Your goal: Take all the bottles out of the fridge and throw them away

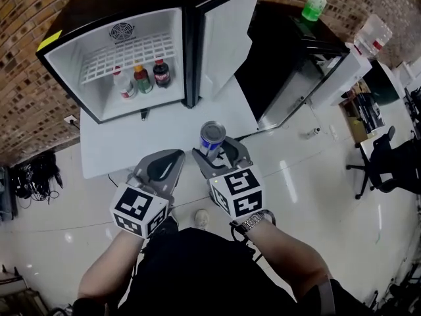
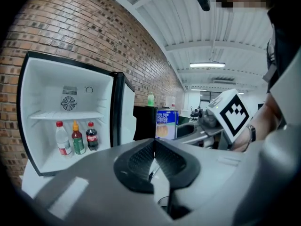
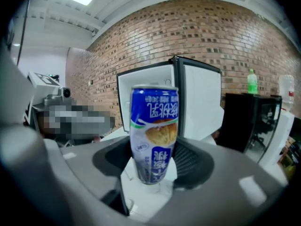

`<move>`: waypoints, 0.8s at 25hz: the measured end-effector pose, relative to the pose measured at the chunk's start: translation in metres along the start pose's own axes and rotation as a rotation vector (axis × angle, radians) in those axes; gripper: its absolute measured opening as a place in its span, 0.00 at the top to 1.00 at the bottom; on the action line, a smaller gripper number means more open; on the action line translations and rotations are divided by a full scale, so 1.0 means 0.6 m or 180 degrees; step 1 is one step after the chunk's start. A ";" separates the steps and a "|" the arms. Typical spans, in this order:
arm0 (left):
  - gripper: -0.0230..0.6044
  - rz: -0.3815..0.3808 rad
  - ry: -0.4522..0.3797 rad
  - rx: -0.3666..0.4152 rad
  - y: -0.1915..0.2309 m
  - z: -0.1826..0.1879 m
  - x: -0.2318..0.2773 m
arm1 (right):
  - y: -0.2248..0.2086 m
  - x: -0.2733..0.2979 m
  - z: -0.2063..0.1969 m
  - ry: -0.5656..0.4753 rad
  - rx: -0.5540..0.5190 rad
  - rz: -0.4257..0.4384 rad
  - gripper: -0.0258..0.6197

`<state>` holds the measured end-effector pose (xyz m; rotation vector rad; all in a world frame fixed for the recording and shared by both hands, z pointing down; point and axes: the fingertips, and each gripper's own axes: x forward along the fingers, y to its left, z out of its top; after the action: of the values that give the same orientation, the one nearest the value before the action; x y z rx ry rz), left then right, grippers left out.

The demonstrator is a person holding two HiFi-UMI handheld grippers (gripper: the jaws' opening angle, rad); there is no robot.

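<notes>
The small fridge (image 1: pixel 66 58) stands open on a white platform. On its floor stand a clear bottle (image 1: pixel 123 84), a green bottle with an orange cap (image 1: pixel 141 79) and a cola bottle (image 1: pixel 162 73); the same three appear as clear bottle (image 2: pixel 62 138), green bottle (image 2: pixel 78 138) and cola bottle (image 2: pixel 91 136). My right gripper (image 1: pixel 214 151) is shut on a blue can (image 1: pixel 212 138), held in front of the fridge with its print upside down (image 3: pixel 154 133). My left gripper (image 1: pixel 177 157) is beside it, shut and empty, its pads meeting (image 2: pixel 154 142).
The fridge door (image 1: pixel 223 38) swings open to the right. A black cabinet (image 1: pixel 289 51) behind it carries a green bottle (image 1: pixel 314 5). A clear bottle (image 1: pixel 371 35) stands on a white unit. An office chair (image 1: pixel 388 163) is at the far right.
</notes>
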<state>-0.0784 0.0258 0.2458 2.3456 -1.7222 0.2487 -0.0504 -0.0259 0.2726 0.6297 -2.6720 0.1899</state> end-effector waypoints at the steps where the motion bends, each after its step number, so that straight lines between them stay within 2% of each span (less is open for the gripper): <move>1: 0.96 -0.0016 0.0031 0.0007 -0.011 -0.008 0.008 | -0.006 -0.008 -0.014 0.0026 0.0020 -0.0008 0.55; 8: 0.96 -0.0259 0.0337 -0.0042 -0.067 -0.085 0.059 | -0.039 -0.039 -0.124 0.0305 0.0274 -0.0156 0.55; 15: 0.96 -0.0696 0.0681 -0.0109 -0.111 -0.175 0.102 | -0.058 -0.052 -0.243 0.0624 0.0678 -0.0421 0.55; 20: 0.96 -0.0955 0.0883 -0.0100 -0.139 -0.246 0.123 | -0.061 -0.060 -0.352 0.0870 0.1021 -0.0600 0.55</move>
<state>0.0226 0.0226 0.4007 2.3739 -1.2236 0.4641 0.0671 0.0017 0.4532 0.8790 -2.3216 0.6130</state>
